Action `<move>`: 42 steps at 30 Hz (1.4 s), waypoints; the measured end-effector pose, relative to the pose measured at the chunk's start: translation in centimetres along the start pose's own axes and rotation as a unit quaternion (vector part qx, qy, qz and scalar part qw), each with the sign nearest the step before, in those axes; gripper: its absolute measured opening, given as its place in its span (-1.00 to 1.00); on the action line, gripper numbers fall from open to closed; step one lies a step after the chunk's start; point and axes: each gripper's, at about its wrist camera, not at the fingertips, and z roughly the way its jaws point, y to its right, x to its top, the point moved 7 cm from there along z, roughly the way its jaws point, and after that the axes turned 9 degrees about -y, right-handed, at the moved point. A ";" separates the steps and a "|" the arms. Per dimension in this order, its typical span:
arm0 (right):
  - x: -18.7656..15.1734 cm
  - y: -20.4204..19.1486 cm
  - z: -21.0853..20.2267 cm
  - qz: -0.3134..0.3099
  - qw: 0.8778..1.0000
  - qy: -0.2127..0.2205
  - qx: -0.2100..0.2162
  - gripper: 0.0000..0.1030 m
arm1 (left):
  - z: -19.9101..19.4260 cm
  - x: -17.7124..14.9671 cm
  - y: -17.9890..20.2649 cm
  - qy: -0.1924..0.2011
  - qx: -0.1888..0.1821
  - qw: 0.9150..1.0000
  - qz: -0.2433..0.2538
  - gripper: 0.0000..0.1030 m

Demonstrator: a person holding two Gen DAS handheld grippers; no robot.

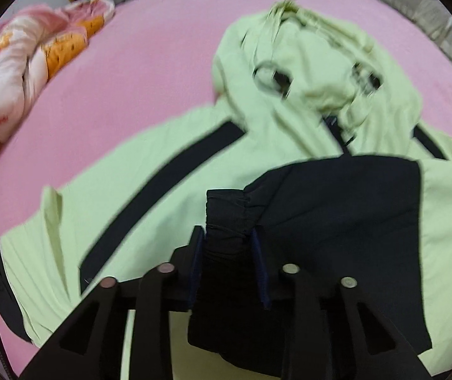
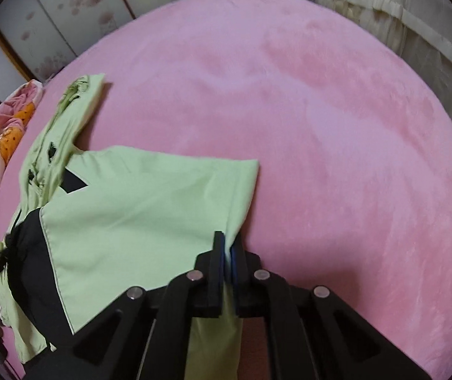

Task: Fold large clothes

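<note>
A bed (image 2: pixel 336 101) covered in a pink sheet fills both views. Spread on it lies a large light-green jacket (image 1: pixel 149 171) with dark navy stripes and panels, its hood (image 1: pixel 308 72) toward the far side. At the bed's far left edge sits a bunched floral quilt (image 1: pixel 20 72) in pink, white and orange.

The left gripper (image 1: pixel 227 247) points steeply down over the jacket's middle, and a dark navy cuff (image 1: pixel 226 218) sits between its jaws, which press it from both sides. The right gripper (image 2: pixel 228 250) has its jaws clenched on a thin green edge of the jacket near the garment's right side, the fabric hanging down between the fingers.
</note>
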 end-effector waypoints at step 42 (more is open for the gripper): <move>-14.2 -10.5 -5.1 -0.141 0.990 0.003 0.013 -0.64 | -6.6 -10.6 1.8 0.040 -0.088 0.993 -0.066 -0.18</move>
